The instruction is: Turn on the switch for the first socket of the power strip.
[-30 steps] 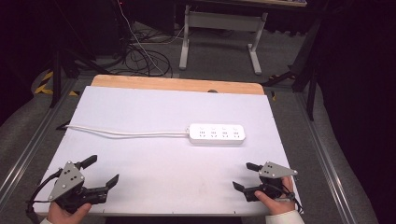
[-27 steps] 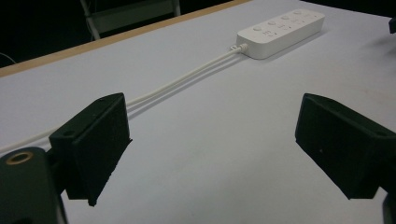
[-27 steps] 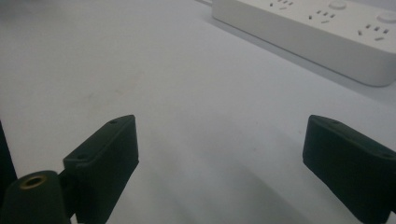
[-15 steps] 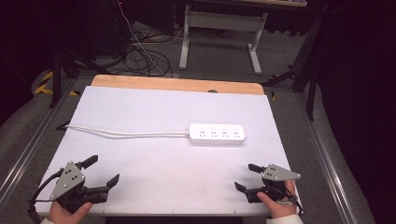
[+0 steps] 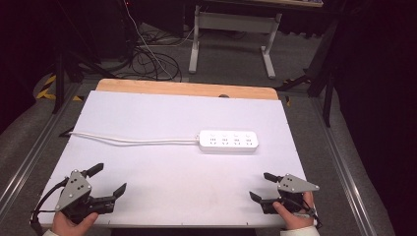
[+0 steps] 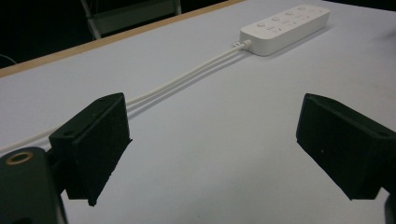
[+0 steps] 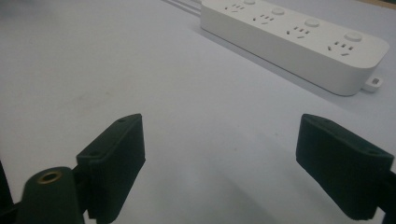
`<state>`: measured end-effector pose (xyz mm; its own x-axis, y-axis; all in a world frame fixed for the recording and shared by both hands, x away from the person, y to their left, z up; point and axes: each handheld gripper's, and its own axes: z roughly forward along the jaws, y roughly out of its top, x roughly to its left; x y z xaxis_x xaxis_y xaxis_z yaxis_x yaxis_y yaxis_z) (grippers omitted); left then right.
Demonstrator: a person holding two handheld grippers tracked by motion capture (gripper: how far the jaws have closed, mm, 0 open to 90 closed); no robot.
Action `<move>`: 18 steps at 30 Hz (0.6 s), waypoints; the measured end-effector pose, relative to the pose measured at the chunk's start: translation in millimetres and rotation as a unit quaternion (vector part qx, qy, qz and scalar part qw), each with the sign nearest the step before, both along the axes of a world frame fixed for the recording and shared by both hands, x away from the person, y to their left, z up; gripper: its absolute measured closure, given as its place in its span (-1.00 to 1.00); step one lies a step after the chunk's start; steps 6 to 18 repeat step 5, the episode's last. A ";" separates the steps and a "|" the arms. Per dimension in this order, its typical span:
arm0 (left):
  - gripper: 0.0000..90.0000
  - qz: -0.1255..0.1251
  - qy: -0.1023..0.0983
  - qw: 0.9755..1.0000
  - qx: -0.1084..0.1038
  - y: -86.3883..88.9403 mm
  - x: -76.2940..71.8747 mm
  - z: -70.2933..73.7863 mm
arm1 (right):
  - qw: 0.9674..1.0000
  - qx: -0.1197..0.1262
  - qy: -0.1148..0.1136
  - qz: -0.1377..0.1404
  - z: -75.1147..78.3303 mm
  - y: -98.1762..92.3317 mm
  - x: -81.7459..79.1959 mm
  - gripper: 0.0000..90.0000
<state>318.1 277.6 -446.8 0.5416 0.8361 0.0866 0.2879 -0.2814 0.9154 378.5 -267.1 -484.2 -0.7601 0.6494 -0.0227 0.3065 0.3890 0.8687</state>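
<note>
Both grippers sit at the near edge of the counter with nothing between their jaws, so the work on the power strip looks unstarted as far as these views show.

Largest first: the counter is a wide white sheet with a strip of bare wood along its far edge, at 12 o'clock. It carries one thing, the white power strip, which lies flat toward 1 o'clock of the counter's middle, long side running across. Its four socket groups face up, each with a round button, and none has a plug in it. Its white cord leaves the strip's end at 9 o'clock and runs across the sheet to the counter's side edge at 9 o'clock.

Left gripper rests at about 7 o'clock, jaws spread wide and empty, well apart from the strip; in the left gripper view the cord passes ahead of the jaws and leads up to the strip.

Right gripper rests at about 5 o'clock, likewise released and empty. In the right gripper view the strip lies ahead toward 1 o'clock, near but not touched.

My judgement: nothing is done yet. Reaching, grasping and any handling of the strip or cord all remain.
</note>
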 end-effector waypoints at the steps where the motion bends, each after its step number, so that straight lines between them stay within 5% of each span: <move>1: -0.76 0.003 0.001 1.000 0.004 0.3 0.8 -0.8 | 1.000 -0.001 0.000 -0.002 -0.5 -0.5 0.7 -0.64; 18: -0.73 0.010 -0.005 1.000 0.004 2.1 1.9 -3.0 | 1.000 -0.003 -0.002 -0.005 -0.9 -1.5 2.6 -0.64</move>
